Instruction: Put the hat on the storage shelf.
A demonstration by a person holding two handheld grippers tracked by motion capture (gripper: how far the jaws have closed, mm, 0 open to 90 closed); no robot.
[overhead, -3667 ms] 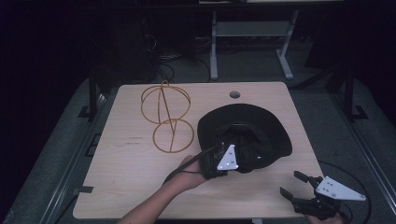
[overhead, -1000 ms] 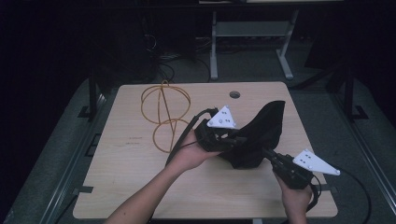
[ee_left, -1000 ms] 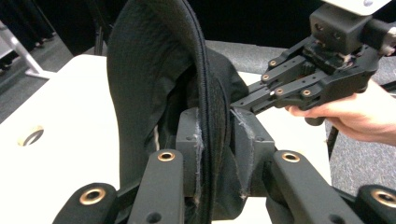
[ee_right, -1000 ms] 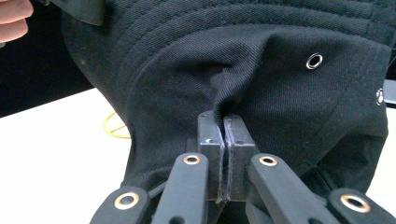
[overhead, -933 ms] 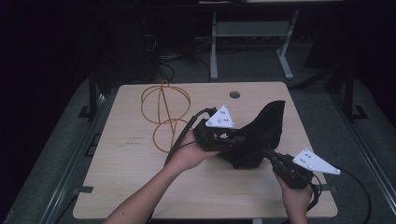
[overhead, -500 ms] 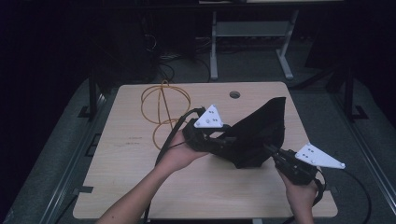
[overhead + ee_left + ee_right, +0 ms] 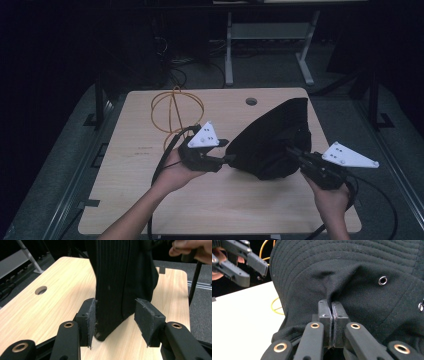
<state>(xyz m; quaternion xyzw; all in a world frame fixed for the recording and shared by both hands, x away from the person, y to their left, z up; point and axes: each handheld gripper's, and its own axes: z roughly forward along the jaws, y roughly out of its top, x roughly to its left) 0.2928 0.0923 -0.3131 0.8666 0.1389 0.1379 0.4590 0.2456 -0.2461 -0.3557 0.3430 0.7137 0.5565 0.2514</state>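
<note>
Dark room all around you, with a pale wooden table point(image 7: 150, 200) lit in the middle of it. Your right gripper point(image 7: 331, 315) has its jaws pinched tight on a fold of the black hat point(image 7: 352, 277), the cloth puckering up from between the pads just below a metal eyelet point(image 7: 382, 280). In the high view that same right gripper point(image 7: 295, 152) holds the black hat point(image 7: 272, 145) up at the right half of the table, so the hat stands tilted on its lower edge with its top leaning toward the far right corner.

Your left gripper point(image 7: 117, 315) stands part open; its jaws have just been opening. The hat's brim point(image 7: 120, 277) hangs between the two pads point(image 7: 147, 320), close against the left one and clear of the right one, its lowest corner resting on the wood. From above, your left gripper point(image 7: 226, 151) points right at the hat's near left edge, your hand point(image 7: 177, 170) under it.

Behind the left gripper an orange wire frame point(image 7: 175, 112) of looped hoops stands on the table, well apart from the hat. A round cable hole point(image 7: 251, 101) sits near the far edge. Beyond the table, a grey metal stand point(image 7: 265, 45) and loose cables point(image 7: 175, 60) lie on the dim floor.
</note>
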